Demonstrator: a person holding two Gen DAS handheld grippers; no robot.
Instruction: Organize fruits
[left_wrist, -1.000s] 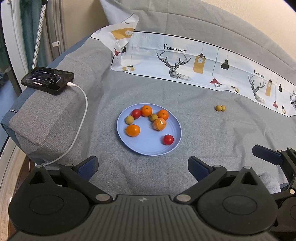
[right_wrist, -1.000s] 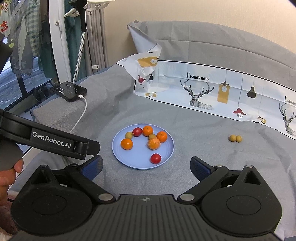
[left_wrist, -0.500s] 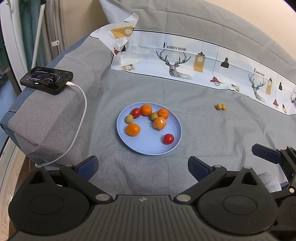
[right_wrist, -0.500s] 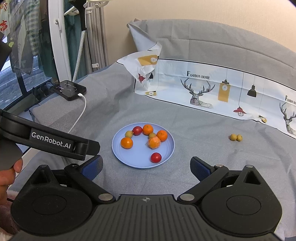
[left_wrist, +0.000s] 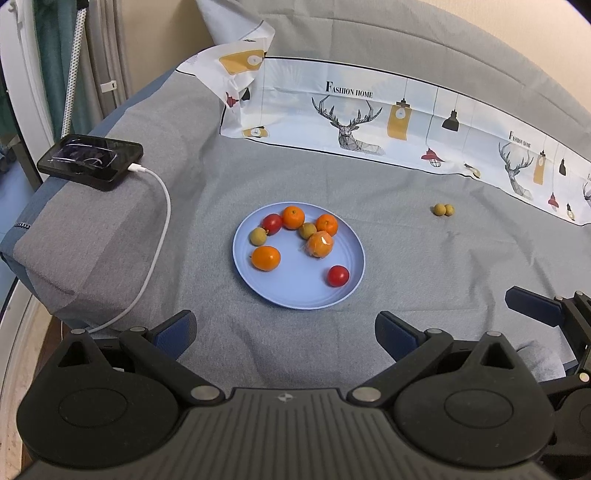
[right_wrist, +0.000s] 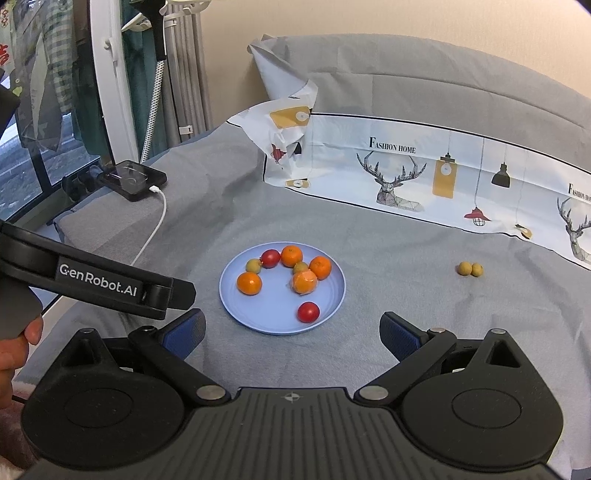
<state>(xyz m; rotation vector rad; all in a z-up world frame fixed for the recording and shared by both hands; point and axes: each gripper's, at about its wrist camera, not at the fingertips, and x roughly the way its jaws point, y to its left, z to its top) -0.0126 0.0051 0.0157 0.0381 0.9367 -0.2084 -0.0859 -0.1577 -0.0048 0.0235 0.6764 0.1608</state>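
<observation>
Fruits (left_wrist: 291, 240); hand (right_wrist: 16, 347) right-view only

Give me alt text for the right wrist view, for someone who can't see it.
A blue plate on a grey bedspread holds four oranges, two tomatoes and two small yellow-green fruits; two more small fruits lie apart to its right. The open right gripper fills the foreground, the left gripper beside it.
</observation>
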